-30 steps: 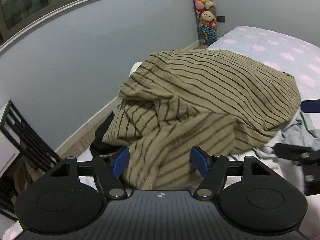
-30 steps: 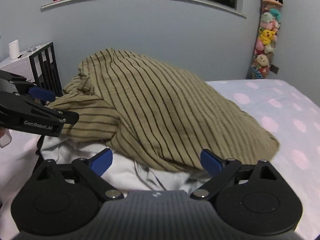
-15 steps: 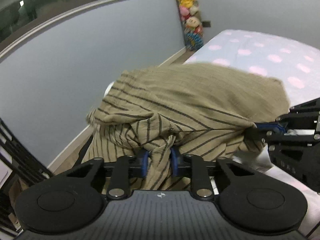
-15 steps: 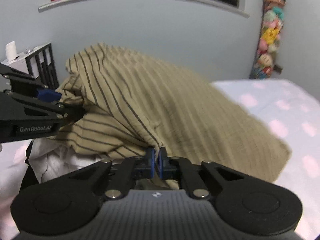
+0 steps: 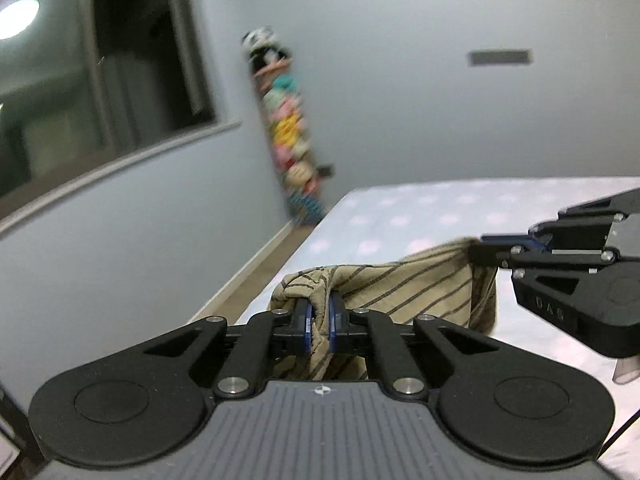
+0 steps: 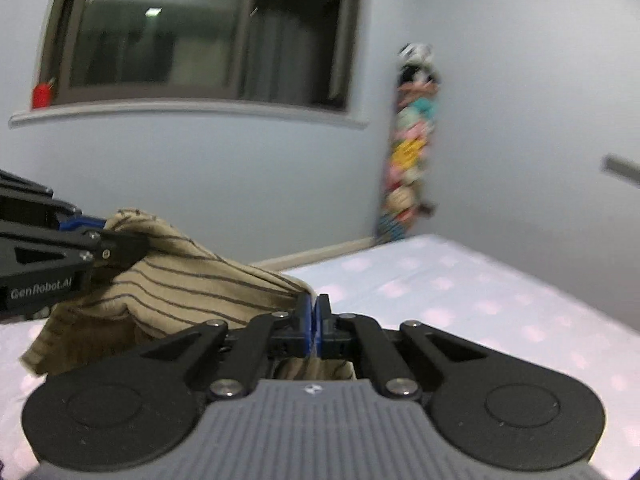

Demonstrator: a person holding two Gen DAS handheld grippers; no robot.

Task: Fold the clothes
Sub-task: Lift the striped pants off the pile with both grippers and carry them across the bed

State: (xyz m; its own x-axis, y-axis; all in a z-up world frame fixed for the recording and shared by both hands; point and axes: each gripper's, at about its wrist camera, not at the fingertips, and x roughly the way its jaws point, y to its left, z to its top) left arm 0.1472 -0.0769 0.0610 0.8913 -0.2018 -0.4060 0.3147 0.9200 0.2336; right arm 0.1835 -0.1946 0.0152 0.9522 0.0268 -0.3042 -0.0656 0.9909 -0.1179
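Observation:
A tan garment with thin dark stripes hangs lifted between my two grippers above the bed. My left gripper has a bunched fold of the cloth between its blue pads, which press on it as the jaws are still closing. From the right of the left wrist view, my right gripper pinches another edge of the cloth. In the right wrist view the right gripper is shut on the garment, and the left gripper grips its far corner. The lower part of the garment is hidden behind the gripper bodies.
The bed has a pale sheet with pink spots and runs to the right. A tall column of plush toys stands in the room corner. A dark window sits in the wall, with a red object on its sill.
Both grippers went from open to shut on the striped garment, then rose with it, lifting it off the pile. The views now point higher, toward the window and wall.

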